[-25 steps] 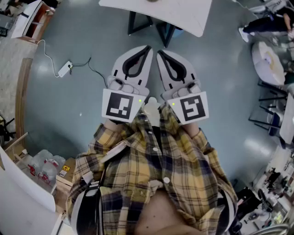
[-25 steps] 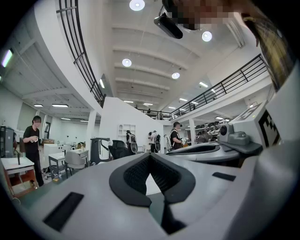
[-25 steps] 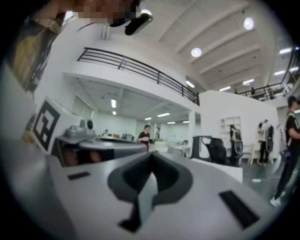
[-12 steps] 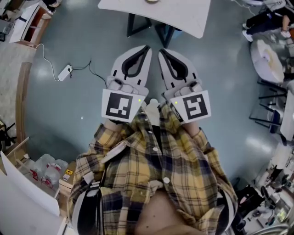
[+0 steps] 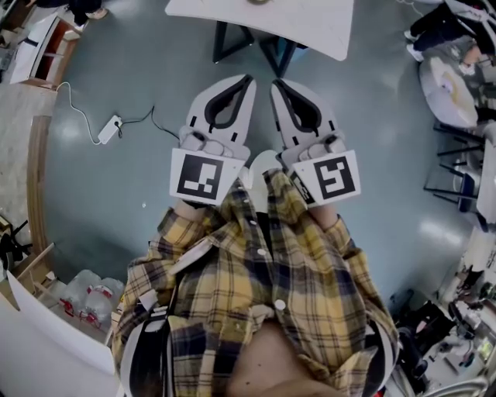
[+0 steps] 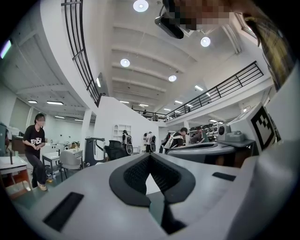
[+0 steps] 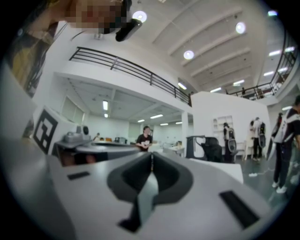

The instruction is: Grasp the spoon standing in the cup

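Note:
Neither a spoon nor a cup shows clearly; a small round thing (image 5: 259,1) sits on the white table (image 5: 310,27), cut off by the top edge. My left gripper (image 5: 249,78) and right gripper (image 5: 274,82) are held side by side in front of the person's plaid shirt, pointing level toward the table and short of it. Both are shut with nothing between the jaws. In the left gripper view the left gripper (image 6: 150,155) has its dark pads meeting, and the right gripper (image 7: 151,155) looks the same in its own view.
A power strip (image 5: 110,128) with its cable lies on the grey floor at the left. A box of plastic bottles (image 5: 85,298) stands at lower left, a round table (image 5: 449,89) at right. A person in black (image 6: 36,150) and others stand far off.
The floor and power strip have slid slightly down the head view as the person and both grippers edge toward the table. The jaws stay shut.

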The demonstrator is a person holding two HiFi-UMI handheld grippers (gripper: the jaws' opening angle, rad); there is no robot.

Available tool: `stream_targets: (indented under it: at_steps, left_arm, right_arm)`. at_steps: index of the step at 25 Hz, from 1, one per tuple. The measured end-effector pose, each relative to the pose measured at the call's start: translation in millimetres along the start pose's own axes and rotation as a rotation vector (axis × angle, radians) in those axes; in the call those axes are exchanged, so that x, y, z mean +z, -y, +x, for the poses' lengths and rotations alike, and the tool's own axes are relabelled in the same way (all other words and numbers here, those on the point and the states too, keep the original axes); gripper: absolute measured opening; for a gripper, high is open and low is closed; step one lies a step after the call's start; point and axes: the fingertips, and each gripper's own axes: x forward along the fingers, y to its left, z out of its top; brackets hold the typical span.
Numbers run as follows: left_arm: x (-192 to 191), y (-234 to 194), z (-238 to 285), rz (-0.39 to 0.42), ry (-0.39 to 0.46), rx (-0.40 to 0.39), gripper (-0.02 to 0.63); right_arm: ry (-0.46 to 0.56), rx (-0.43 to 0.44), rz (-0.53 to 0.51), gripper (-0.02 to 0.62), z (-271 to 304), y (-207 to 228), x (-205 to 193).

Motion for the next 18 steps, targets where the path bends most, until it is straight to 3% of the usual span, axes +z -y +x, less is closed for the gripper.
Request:
stream_targets:
  at_steps: [9, 18]
  left_arm:
    - [-5.4, -10.8, 5.0, -0.002, -0.001, -0.006, 0.015]
    - [-14.1, -46.8, 46.5, -0.005, -0.020, 0.029, 0.015]
  right_arm:
    - [-0.035, -0.001, 0.017, 0.032, 11.5, 3.2, -14.8]
    - [-0.046, 0.036, 0.032, 0.032, 60.4, 34.7, -21.5]
